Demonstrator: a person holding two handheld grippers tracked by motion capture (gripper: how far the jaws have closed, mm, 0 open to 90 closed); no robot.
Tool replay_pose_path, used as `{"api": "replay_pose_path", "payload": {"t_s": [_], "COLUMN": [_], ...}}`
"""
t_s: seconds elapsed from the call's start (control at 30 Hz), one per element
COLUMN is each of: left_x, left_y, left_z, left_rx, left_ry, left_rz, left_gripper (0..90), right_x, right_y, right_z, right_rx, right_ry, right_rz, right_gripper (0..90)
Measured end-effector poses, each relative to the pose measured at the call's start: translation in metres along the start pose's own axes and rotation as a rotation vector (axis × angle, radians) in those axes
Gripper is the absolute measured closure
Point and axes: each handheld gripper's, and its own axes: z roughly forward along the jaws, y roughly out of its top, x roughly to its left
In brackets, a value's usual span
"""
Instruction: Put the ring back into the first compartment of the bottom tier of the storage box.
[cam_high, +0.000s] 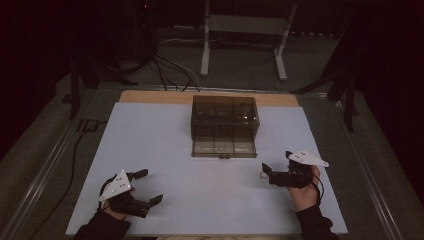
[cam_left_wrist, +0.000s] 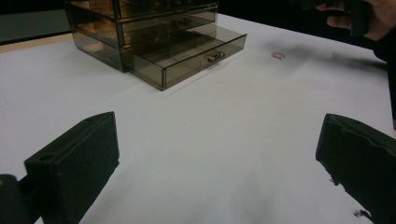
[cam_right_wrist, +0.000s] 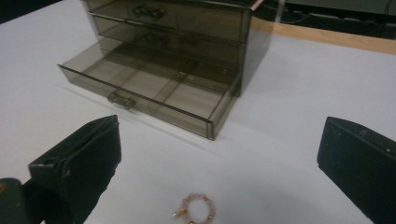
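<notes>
One pink bead bracelet (cam_right_wrist: 196, 210) lies on white table (cam_high: 165, 150), between wide-spread right gripper (cam_right_wrist: 219, 154) jaws. Left gripper (cam_high: 145, 187): wide, empty. Smoked drawer box (cam_high: 225, 122): bottom drawer (cam_right_wrist: 154, 95) out.

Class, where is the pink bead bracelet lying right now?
The pink bead bracelet lies on the white table, just ahead of the open right tongs, short of the drawer box's open bottom drawer.

We saw the left gripper (cam_left_wrist: 217, 158) held wide open above the white table (cam_left_wrist: 210, 121). Beyond stood a smoky drawer box (cam_left_wrist: 154, 32), bottom drawer (cam_left_wrist: 191, 53) out, a small ring (cam_left_wrist: 278, 55) nearby.
</notes>
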Motion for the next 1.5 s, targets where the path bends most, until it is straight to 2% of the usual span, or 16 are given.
{"api": "replay_pose_path", "payload": {"t_s": [0.17, 0.3, 0.47, 0.73, 0.83, 0.87, 1.0, 1.13, 1.2, 1.23, 1.27, 1.33, 1.43, 1.5], "left_x": [0.000, 0.000, 0.000, 0.000, 0.000, 0.000, 0.000, 0.001, 0.000, 0.000, 0.000, 0.001, 0.001, 0.001], "left_y": [0.000, 0.000, 0.000, 0.000, 0.000, 0.000, 0.000, 0.000, 0.000, 0.000, 0.000, 0.000, 0.000, 0.001], "left_z": [0.000, 0.000, 0.000, 0.000, 0.000, 0.000, 0.000, 0.000, 0.001, 0.001, 0.001, 0.001, 0.001, 0.000], "left_rx": [-0.005, -0.002, -0.007, -0.006, -0.011, -0.009, -0.016, -0.010, -0.012, -0.005, -0.005, -0.010, -0.006, -0.012], "left_ry": [0.005, 0.001, 0.002, 0.001, 0.001, 0.001, 0.000, -0.003, -0.004, -0.006, -0.006, -0.005, -0.003, -0.006], "left_rz": [0.002, 0.002, 0.004, 0.003, 0.006, 0.007, 0.003, 0.001, 0.002, 0.003, 0.003, 0.000, -0.001, -0.001], "left_gripper": [0.6, 0.6, 0.6, 0.6, 0.6, 0.6, 0.6, 0.6, 0.6, 0.6, 0.6, 0.6, 0.6, 0.6], "right_x": [-0.005, -0.005, -0.007, -0.006, -0.005, -0.004, -0.002, 0.001, 0.002, 0.002, 0.002, 0.001, 0.001, 0.000], "right_y": [-0.001, -0.003, -0.005, -0.008, -0.009, -0.009, -0.010, -0.010, -0.010, -0.011, -0.011, -0.011, -0.012, -0.014], "right_z": [0.004, 0.008, 0.010, 0.017, 0.019, 0.020, 0.023, 0.024, 0.024, 0.023, 0.023, 0.023, 0.024, 0.026], "right_rx": [0.021, 0.058, 0.077, 0.157, 0.171, 0.178, 0.204, 0.225, 0.235, 0.236, 0.236, 0.251, 0.269, 0.286], "right_ry": [-0.012, -0.013, -0.018, -0.012, -0.023, -0.042, -0.058, -0.067, -0.066, -0.062, -0.062, -0.054, -0.048, -0.064], "right_rz": [0.022, 0.024, 0.029, 0.058, 0.059, 0.060, 0.083, 0.079, 0.078, 0.079, 0.079, 0.084, 0.087, 0.095], "right_gripper": [0.0, 0.0, 1.6, 6.2, 6.2, 6.6, 17.4, 26.2, 39.4, 42.4, 42.4, 50.4, 52.2, 60.2]}}
